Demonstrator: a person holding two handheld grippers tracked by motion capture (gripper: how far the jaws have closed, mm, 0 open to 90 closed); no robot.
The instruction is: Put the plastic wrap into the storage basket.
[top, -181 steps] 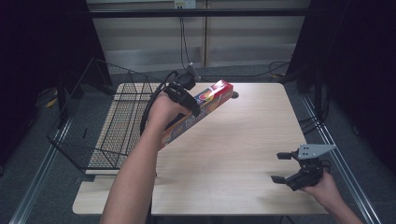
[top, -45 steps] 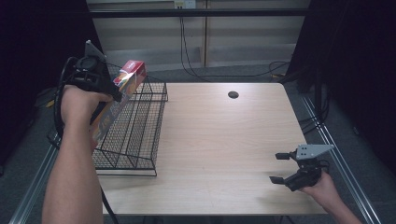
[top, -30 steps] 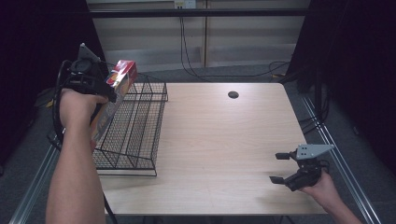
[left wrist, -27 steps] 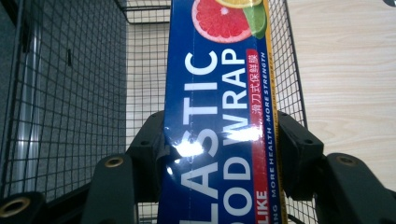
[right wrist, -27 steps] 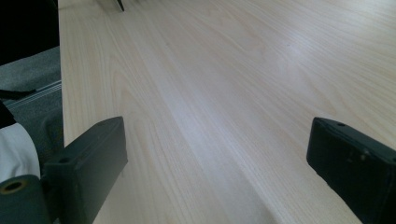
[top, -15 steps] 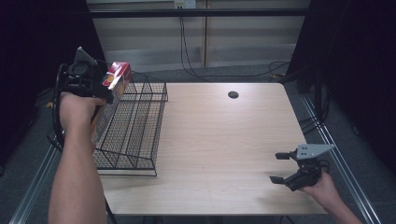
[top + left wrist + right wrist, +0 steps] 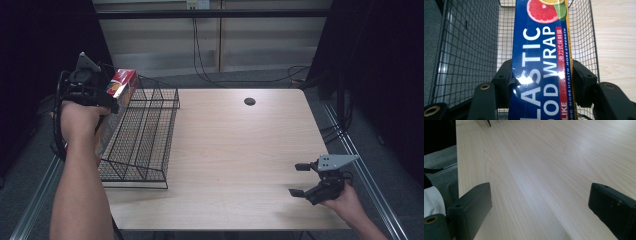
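Note:
My left gripper (image 7: pixel 105 97) is shut on a long blue plastic wrap box (image 7: pixel 116 102) with a red end and citrus pictures. It holds the box at a slant over the left rim of the black wire basket (image 7: pixel 150 145). In the left gripper view both jaws press the sides of the plastic wrap box (image 7: pixel 541 62), and the wire basket (image 7: pixel 469 50) lies below it. My right gripper (image 7: pixel 301 180) rests near the table's front right corner, open, with nothing between its jaws. The right gripper view looks across the bare wooden table (image 7: pixel 544 165).
The wire basket stands at the table's left edge, overhanging it slightly. A dark round hole (image 7: pixel 249 101) sits near the table's far edge. Cables (image 7: pixel 210 45) hang behind the table. Metal rails (image 7: pixel 350 150) run along both sides of the wooden table (image 7: pixel 240 150).
My left hand has carried the box from over the table's middle to the basket's left side, and over the last second it drifted a little further left and down. The right gripper has not moved.

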